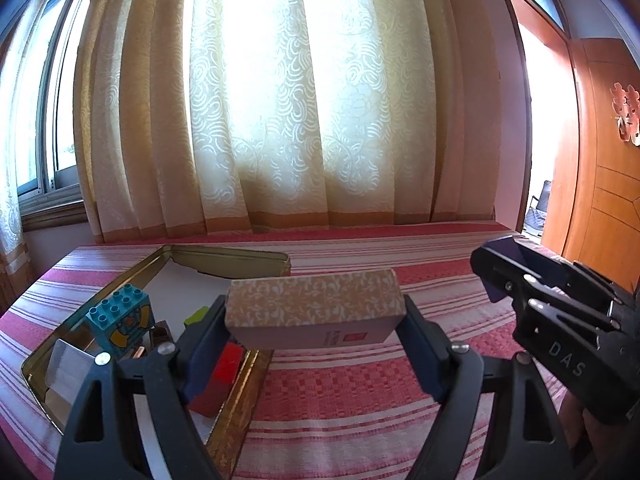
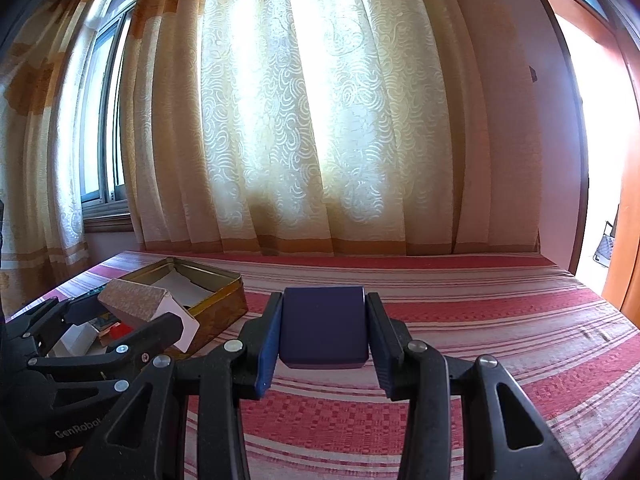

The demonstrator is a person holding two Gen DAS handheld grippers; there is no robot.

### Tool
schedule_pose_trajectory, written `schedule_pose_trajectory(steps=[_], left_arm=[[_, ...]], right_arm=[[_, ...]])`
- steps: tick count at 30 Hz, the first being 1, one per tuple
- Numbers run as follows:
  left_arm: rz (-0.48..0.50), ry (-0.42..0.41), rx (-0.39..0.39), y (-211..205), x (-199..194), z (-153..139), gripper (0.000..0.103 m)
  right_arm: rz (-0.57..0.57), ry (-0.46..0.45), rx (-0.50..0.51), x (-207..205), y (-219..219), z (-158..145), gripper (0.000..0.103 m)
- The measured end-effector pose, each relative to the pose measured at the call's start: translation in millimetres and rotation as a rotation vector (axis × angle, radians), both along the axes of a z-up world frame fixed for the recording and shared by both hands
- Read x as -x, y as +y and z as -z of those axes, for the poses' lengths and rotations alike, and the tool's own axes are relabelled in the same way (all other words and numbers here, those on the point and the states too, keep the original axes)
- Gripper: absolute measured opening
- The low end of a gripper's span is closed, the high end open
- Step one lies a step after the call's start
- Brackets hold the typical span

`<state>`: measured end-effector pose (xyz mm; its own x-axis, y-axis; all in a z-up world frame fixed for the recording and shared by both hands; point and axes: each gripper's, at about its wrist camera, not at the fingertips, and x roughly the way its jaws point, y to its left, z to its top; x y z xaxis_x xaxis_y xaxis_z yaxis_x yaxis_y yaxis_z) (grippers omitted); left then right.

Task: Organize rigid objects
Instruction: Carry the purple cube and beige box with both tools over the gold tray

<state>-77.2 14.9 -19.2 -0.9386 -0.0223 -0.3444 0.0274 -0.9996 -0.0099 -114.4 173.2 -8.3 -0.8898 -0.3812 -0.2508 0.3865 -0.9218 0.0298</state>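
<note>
My left gripper [image 1: 314,316] is shut on a tan patterned box [image 1: 316,304], held level above the striped bed beside the right rim of a gold tin [image 1: 240,396]. In the right wrist view that box [image 2: 140,300] hangs over the tin [image 2: 224,304]. My right gripper [image 2: 322,330] is shut on a dark blue box [image 2: 323,326], lifted over the bed to the right of the tin. From the left wrist view the right gripper [image 1: 508,276] shows at the right edge with the blue box [image 1: 520,256] in it.
Inside the tin lie a teal studded brick [image 1: 120,316], a red block [image 1: 226,364], a green piece [image 1: 196,316] and a white card. The red-striped bedspread [image 2: 460,320] stretches right. Curtains and a window stand behind; a wooden door [image 1: 604,184] is at the right.
</note>
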Motion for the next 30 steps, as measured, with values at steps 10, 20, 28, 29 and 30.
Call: schedule_pose_trajectory(steps=[10,20,28,29,30], left_arm=[[-0.004,0.002,-0.005,-11,-4,0,0.081],[-0.012,0.009,-0.006,-18,-8,-1,0.081],[-0.013,0.021,-0.005,-24,-14,-1,0.081],[-0.015,0.022,-0.006,-25,-15,-1,0.081],[-0.016,0.023,-0.006,-26,-16,-1,0.081]], right_arm=[[-0.023,-0.002,0.009,-5,-7,-2,0.043],[-0.045,0.003,0.008,-11,-14,-3,0.043],[-0.064,0.007,0.008,-14,-20,-3,0.043],[-0.066,0.007,0.009,-14,-20,-3,0.043],[-0.068,0.007,0.01,-14,-21,-3,0.043]])
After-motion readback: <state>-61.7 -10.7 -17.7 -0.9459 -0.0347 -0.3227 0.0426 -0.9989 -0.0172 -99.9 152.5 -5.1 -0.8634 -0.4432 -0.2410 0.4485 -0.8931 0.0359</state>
